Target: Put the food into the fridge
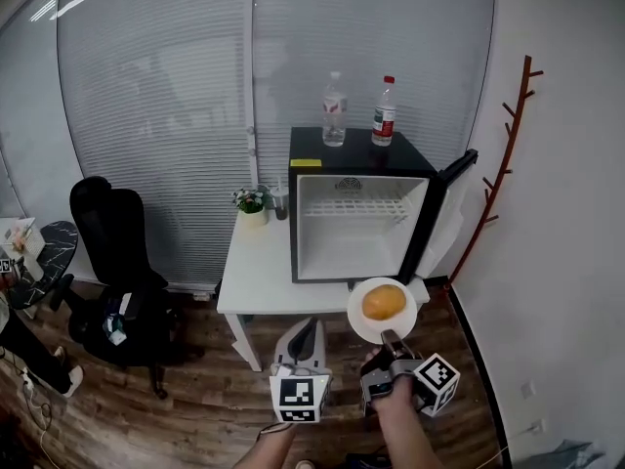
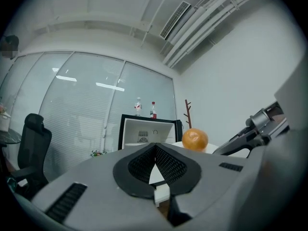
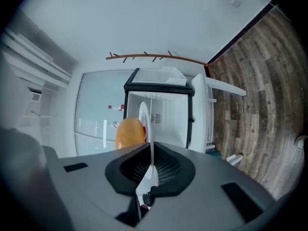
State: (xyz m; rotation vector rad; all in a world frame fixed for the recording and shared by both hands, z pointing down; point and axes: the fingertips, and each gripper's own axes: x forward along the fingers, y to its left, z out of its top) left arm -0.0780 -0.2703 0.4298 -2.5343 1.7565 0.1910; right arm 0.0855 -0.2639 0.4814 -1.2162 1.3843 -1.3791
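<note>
My right gripper (image 1: 390,337) is shut on the rim of a white plate (image 1: 359,322) that carries an orange bun (image 1: 384,302). The plate hangs in the air just in front of the small black fridge (image 1: 322,147), whose door (image 1: 444,198) stands wide open on the right; its white inside has one wire shelf (image 1: 356,207). In the right gripper view the plate (image 3: 143,117) stands edge-on between the jaws, the bun (image 3: 130,133) to its left. My left gripper (image 1: 305,335) is shut and holds nothing, low beside the plate; its view shows the bun (image 2: 195,139) ahead right.
The fridge stands on a white table (image 1: 256,279) with a small potted plant (image 1: 252,203) at the back left. Two water bottles (image 1: 335,110) stand on the fridge top. A black office chair (image 1: 115,237) is at the left, a red coat rack (image 1: 503,164) by the right wall.
</note>
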